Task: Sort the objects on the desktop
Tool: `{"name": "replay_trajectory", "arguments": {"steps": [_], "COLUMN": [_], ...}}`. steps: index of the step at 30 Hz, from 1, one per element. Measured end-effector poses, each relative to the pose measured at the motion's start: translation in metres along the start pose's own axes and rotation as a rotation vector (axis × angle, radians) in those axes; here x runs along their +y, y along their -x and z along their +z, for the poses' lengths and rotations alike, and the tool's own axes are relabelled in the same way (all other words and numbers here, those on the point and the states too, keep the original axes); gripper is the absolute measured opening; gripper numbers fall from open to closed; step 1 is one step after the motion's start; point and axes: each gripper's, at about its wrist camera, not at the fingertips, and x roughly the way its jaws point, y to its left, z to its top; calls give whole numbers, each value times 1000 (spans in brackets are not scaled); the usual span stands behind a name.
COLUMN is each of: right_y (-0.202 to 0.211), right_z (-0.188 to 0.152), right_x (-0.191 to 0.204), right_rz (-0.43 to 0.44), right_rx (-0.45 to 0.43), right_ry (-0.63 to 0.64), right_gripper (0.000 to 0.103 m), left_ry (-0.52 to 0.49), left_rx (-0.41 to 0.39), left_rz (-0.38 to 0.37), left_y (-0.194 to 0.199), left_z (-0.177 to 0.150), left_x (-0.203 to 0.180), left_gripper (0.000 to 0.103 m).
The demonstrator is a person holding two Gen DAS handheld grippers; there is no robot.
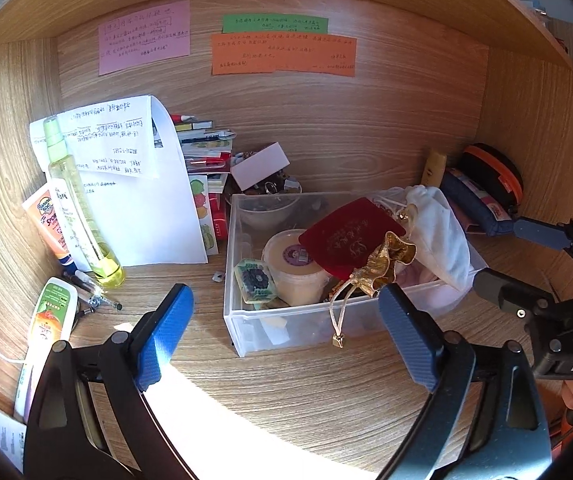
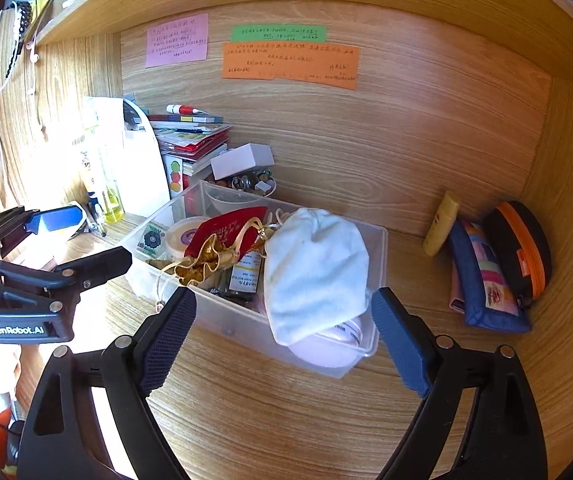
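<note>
A clear plastic bin [image 1: 246, 332] [image 2: 378, 240] stands on the wooden desk, filled with small things. A red pouch [image 1: 346, 236], a gold drawstring pouch [image 1: 386, 264] [image 2: 206, 264] and a white cloth bag [image 1: 442, 232] [image 2: 314, 268] lie on top. A round tub [image 1: 290, 268] and a green patterned block [image 1: 254, 284] sit at the bin's left. My left gripper [image 1: 286, 300] is open just in front of the bin, nothing between its fingers. My right gripper [image 2: 284, 300] is open too, before the bin's near right corner, holding nothing.
At the left are a yellow-green spray bottle [image 1: 74, 200], a sunscreen tube [image 1: 46, 220], a white tube [image 1: 50, 316] and papers [image 1: 138, 184]. Books [image 2: 190, 136] and a white box [image 2: 242, 160] stand behind the bin. A yellow tube [image 2: 442, 224], a blue pouch [image 2: 482, 280] and a black-orange case [image 2: 522, 248] lie at the right.
</note>
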Motion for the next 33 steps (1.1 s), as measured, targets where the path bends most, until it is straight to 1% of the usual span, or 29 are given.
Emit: {"name": "replay_trajectory", "arguments": {"steps": [4,9,15,24,33], "right_y": [7,11,11,7,6], "right_z": [-8,-15,-23,-26,-25], "right_x": [-3,-9,-12,-16,-14], "right_rz": [2,18,15,16,14], "right_rx": [-13,-16,-7,9,8], "right_ry": [-15,-35,-46,-69,-63], "right_gripper": [90,90,90,90,90], "left_ry": [10,20,0,-3,-6], "left_rx": [-16,-31,-29,-22,-15], "left_rz": [39,35,36,34,32], "left_y": [2,6,5,2,-1], "left_z": [-4,-7,-10,-10,-11], "left_x": [-5,-9,-19,-22,-21], "left_gripper": [95,95,95,95,95]}}
